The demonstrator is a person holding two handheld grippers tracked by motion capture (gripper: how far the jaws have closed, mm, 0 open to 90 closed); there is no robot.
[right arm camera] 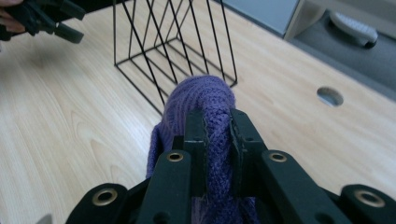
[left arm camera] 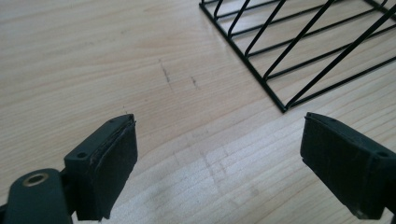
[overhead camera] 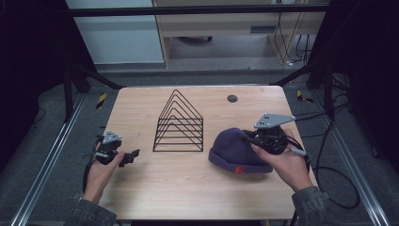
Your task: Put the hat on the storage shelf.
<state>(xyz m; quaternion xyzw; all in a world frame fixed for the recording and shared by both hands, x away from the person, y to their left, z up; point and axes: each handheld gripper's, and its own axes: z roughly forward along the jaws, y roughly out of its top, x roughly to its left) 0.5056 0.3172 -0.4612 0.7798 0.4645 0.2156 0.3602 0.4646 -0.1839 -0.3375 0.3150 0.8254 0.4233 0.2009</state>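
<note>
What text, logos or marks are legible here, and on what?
Red mark on the cuff of the purple beanie, high view: looks like a "K", but too small and blurred to be sure.
Yellow-and-black hazard stripes on the floor beside the table: a pattern, no lettering.
Wire rack, left gripper and right gripper: no readable text.

The hat [overhead camera: 237, 150] is purple knit with a small red mark on its brim. The wire rack [overhead camera: 179, 123] is black. The table [overhead camera: 188, 188] is pale wood grain.
</note>
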